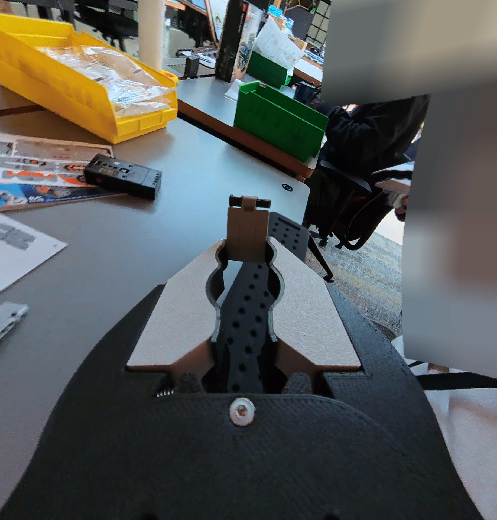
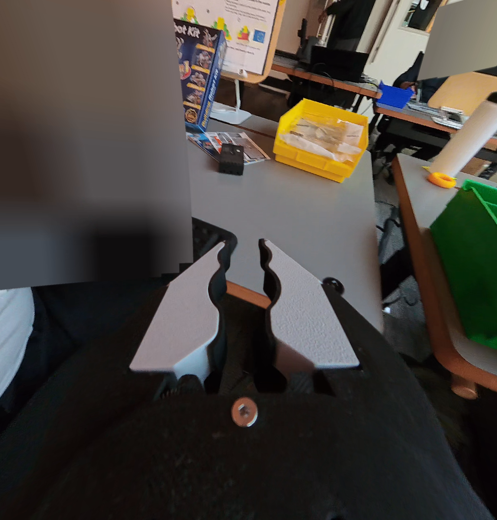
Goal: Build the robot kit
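A grey counter (image 1: 185, 174) in a busy workroom. Above its near corner, the left gripper (image 1: 245, 253) has its jaws pinching a tan hinged piece (image 1: 247, 236) upright, pin on top. The right gripper (image 2: 243, 253) hangs spread and empty. A yellow bin (image 2: 320, 140) sits at the far edge.

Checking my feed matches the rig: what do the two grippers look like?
Both match: the left gripper and right gripper have black ridged printed bodies, a silver hex screw at centre, and two pale grey textured fingers with wavy dark inner edges. No cables show.
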Action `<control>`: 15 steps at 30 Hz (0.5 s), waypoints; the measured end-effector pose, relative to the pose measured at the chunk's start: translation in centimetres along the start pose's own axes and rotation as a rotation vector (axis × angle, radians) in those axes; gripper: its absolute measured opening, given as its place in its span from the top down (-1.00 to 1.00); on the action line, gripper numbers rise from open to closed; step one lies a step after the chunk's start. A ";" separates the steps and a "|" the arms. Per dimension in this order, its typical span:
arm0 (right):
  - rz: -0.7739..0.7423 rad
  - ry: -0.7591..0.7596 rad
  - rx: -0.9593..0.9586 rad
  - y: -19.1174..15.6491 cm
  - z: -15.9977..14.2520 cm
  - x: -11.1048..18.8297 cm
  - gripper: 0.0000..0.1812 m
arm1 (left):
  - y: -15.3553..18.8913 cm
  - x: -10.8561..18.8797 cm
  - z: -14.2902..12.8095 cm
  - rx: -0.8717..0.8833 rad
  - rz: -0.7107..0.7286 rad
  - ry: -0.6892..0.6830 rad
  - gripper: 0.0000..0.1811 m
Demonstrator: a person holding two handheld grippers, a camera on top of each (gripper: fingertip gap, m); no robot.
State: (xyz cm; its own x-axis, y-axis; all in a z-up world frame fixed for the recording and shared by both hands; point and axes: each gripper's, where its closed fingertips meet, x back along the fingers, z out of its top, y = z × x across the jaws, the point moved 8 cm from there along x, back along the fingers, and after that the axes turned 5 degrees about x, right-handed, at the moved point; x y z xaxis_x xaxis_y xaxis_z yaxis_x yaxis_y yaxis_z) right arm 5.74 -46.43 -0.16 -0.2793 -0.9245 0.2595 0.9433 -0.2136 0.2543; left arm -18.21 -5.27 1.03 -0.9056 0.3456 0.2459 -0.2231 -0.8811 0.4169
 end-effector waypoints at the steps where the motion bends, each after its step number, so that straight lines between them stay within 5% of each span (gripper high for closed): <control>1: -0.023 -0.013 0.019 0.0 -0.7 0.9 0.77 | 0.7 -0.9 0.4 -0.014 -0.018 -0.007 0.73; 15: -0.358 -0.048 -0.137 -2.0 -11.5 15.1 0.59 | 10.2 -14.7 2.9 -0.145 -0.325 -0.157 0.72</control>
State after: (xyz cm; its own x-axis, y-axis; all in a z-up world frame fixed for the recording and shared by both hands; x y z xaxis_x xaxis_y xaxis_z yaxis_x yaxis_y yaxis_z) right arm 1.72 -63.62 -7.41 -0.6006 -0.7686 0.2206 0.7987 -0.5636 0.2108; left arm -6.16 -18.43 4.21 -0.7155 0.6496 0.2571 -0.5482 -0.7501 0.3699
